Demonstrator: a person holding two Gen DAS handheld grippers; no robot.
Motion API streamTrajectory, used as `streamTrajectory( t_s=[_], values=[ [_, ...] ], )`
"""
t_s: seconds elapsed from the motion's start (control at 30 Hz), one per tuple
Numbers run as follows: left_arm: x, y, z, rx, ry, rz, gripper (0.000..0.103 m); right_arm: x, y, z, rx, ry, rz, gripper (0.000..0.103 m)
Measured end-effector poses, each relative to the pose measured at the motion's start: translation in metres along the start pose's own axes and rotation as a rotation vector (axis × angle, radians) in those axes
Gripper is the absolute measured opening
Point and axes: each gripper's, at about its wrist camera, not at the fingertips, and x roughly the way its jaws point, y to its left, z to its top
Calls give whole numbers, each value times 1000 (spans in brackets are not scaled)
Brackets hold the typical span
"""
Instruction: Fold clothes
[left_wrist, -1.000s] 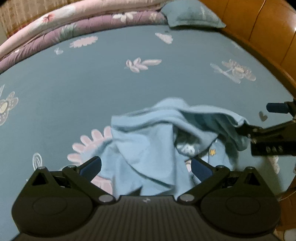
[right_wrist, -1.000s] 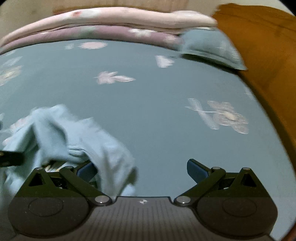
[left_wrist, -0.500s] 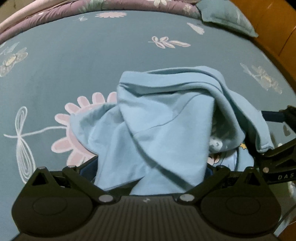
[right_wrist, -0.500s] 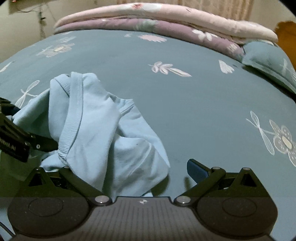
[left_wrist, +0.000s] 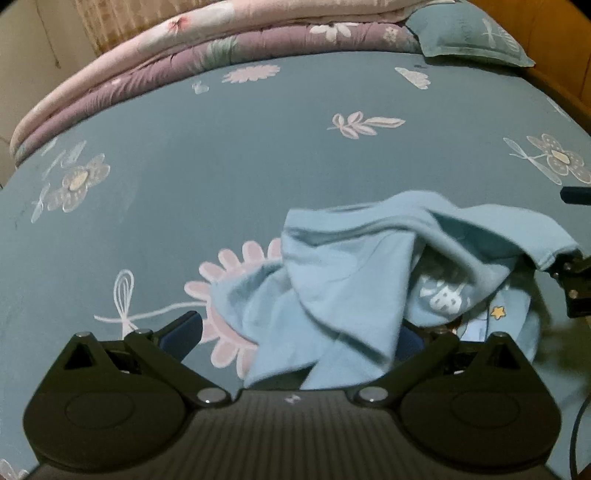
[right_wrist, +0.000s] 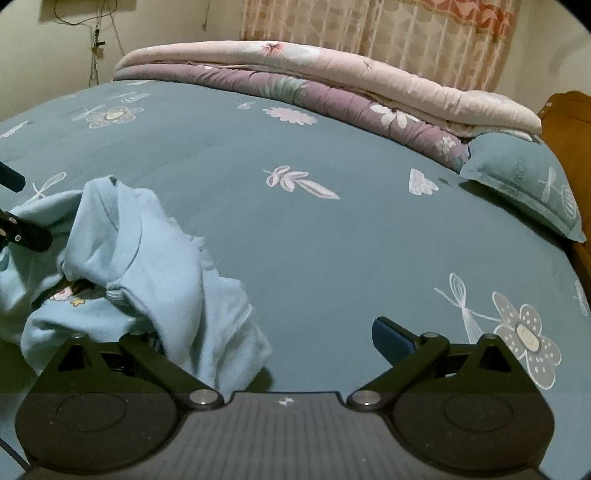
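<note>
1. Only the left wrist view shows the white print and yellow star inside the crumpled light blue garment (left_wrist: 351, 291), which lies on the teal flowered bedsheet (left_wrist: 221, 166) over a pink flower print, toward the right of that view
2. Only the right wrist view shows the curtain (right_wrist: 376, 40) and the cream wall with a hanging cable (right_wrist: 96, 44) behind the folded pink and purple quilts (right_wrist: 332, 85); both views show the teal pillow (right_wrist: 524, 181) by the wooden bed frame (right_wrist: 569, 110)
3. Left gripper (left_wrist: 295, 332): its fingers stand wide apart, the left finger (left_wrist: 183, 330) bare over the sheet, the right finger draped by the garment; nothing is pinched between them
4. Right gripper (right_wrist: 273, 339): its fingers also stand wide apart, the left one buried under the cloth, the right finger (right_wrist: 393, 338) clear above the sheet
5. Each view catches the other tool at its edge, touching the garment's raised hem
</note>
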Motion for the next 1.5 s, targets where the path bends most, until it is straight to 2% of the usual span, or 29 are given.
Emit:
streamTrajectory(
  t_s=[0.13, 0.3, 0.4, 0.47, 0.5, 0.57, 0.6, 0.63, 0.67, 0.73, 0.93, 0.97, 1.03, 1.2, 1.43, 1.47, 1.5],
  values=[
    [-4, -4, 6, 11, -15, 10, 102, 0, -5, 3, -10, -11, 15, 102],
    [-2, -8, 12, 2, -25, 21, 102, 2, -22, 6, 25, 16, 30, 102],
    [-5, -11, 14, -19, -37, 10, 102, -4, -28, 8, 49, 4, 67, 94],
    [-8, -15, 14, -28, -35, 0, 102, -8, -26, 10, 41, 1, 110, 75],
    [-8, -17, 13, -30, -31, -3, 102, -10, -25, 10, 32, 0, 128, 71],
    [-10, -20, 12, -29, -19, 4, 102, -14, -22, 9, 11, -5, 161, 55],
    [-11, -21, 11, -27, -15, 7, 102, -15, -21, 8, 2, -6, 176, 51],
    [-12, -21, 11, -25, -14, 8, 101, -17, -20, 7, -2, -6, 194, 41],
    [-13, -22, 10, -22, -12, 10, 101, -18, -19, 6, -6, -4, 215, 25],
    [-16, -21, 9, -20, -10, 17, 97, -16, -18, 5, -8, 12, 263, 13],
    [-27, -16, 8, -31, -10, 15, 91, -16, -36, 19, 13, -18, 253, 11],
    [-29, -14, 8, -35, -12, 13, 91, -15, -41, 23, 13, -26, 218, 8],
    [-34, -13, 7, -32, -20, 6, 91, -12, -54, 31, 14, -34, 144, 7],
    [-40, -15, 8, -8, -40, -19, 91, -3, -92, 44, 85, -30, 71, 7],
    [-36, -12, 6, 11, -39, -57, 91, 21, -113, 45, 105, 34, -35, 7],
    [-35, -12, 6, 16, -43, -64, 90, 25, -115, 46, 116, 50, -51, 7],
    [-35, -12, 7, 22, -48, -72, 85, 29, -117, 45, 131, 68, -53, 7]
  ],
)
